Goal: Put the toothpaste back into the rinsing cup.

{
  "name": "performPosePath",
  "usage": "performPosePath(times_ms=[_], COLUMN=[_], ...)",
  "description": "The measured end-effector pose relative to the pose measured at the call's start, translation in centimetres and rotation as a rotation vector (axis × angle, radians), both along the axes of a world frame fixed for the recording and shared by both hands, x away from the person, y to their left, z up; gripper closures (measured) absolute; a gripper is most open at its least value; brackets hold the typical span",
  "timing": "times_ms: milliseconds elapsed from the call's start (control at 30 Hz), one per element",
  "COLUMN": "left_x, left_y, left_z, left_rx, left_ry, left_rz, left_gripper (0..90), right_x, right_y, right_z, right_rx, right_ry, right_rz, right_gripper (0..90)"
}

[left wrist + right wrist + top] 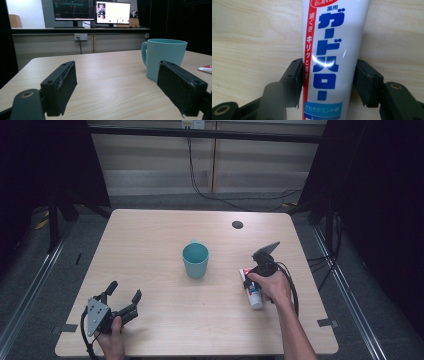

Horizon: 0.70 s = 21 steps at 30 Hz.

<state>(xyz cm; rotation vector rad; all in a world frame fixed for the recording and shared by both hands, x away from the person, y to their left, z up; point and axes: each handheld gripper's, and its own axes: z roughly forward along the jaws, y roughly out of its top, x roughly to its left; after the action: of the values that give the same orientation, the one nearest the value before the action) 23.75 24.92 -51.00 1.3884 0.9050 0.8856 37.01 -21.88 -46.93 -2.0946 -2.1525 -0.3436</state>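
Observation:
A white toothpaste tube (255,296) with blue and red print lies flat on the right part of the wooden table (150,235). My right gripper (249,281) points down at it. In the right gripper view the tube (332,45) runs between the two black pads (292,80), and both pads touch its sides. A teal mug (195,260) stands upright at the table's middle, its handle to the far side. My left gripper (125,290) rests near the front left corner, open and holding nothing. In the left gripper view its jaws (117,75) stand wide apart, with the mug (165,57) ahead on the right and the tube's end (206,69) at the right edge.
A dark round hole (237,224) sits in the tabletop near the far right edge. Cables (200,185) hang behind the table. Two monitors (92,11) stand on a counter beyond it. Bare tabletop lies between the mug and my left gripper.

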Motion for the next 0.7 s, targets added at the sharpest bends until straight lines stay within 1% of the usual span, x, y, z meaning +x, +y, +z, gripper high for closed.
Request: performPosePath(times_ms=[133,167,233,267,300,333,367,400,433,467,500,533,700], left_x=[0.0,0.0,0.0,0.0,0.0,0.0,0.0,0.0,0.0,0.0,0.0,0.0,0.0], left_y=[0.0,0.0,0.0,0.0,0.0,0.0,0.0,0.0,0.0,0.0,0.0,0.0,0.0], left_z=[0.0,0.0,0.0,0.0,0.0,0.0,0.0,0.0,0.0,0.0,0.0,0.0,0.0], left_rx=[-0.003,-0.001,-0.003,0.0,0.0,0.0,0.0,-0.002,-0.002,-0.001,-0.001,0.0,-0.006], left_ry=[-0.001,0.0,0.001,0.001,0.001,0.0,0.0,-0.001,-0.001,0.0,0.0,0.0,-0.001], left_rz=[-0.001,-0.001,-0.001,-0.001,-0.001,0.0,0.0,-0.001,-0.001,-0.001,-0.001,-0.001,-0.004], left_gripper=[16.2,16.2,16.2,16.2,16.2,16.2,16.2,16.2,16.2,16.2,16.2,16.2,16.2], right_x=[0.1,0.2,0.3,0.4,0.4,0.5,0.5,0.5,0.5,0.5,0.5,0.6,0.7], right_y=[0.3,0.5,0.6,1.0,1.0,1.2,1.2,1.6,1.6,1.9,1.9,2.1,2.1], right_z=[0.1,0.0,0.0,0.1,0.1,0.1,0.1,0.0,0.0,0.0,0.0,0.0,0.0], right_rx=[-0.016,-0.034,-0.04,-0.064,-0.064,-0.087,-0.087,-0.116,-0.116,-0.138,-0.138,-0.15,-0.153], right_ry=[0.01,0.01,0.013,0.017,0.017,0.02,0.02,0.02,0.02,0.025,0.025,0.03,0.031], right_rz=[0.017,0.032,0.039,0.054,0.054,0.072,0.072,0.088,0.088,0.096,0.096,0.103,0.116], right_gripper=[44.4,44.4,44.3,44.4,44.4,44.4,44.4,44.5,44.5,44.7,44.7,44.9,46.5])
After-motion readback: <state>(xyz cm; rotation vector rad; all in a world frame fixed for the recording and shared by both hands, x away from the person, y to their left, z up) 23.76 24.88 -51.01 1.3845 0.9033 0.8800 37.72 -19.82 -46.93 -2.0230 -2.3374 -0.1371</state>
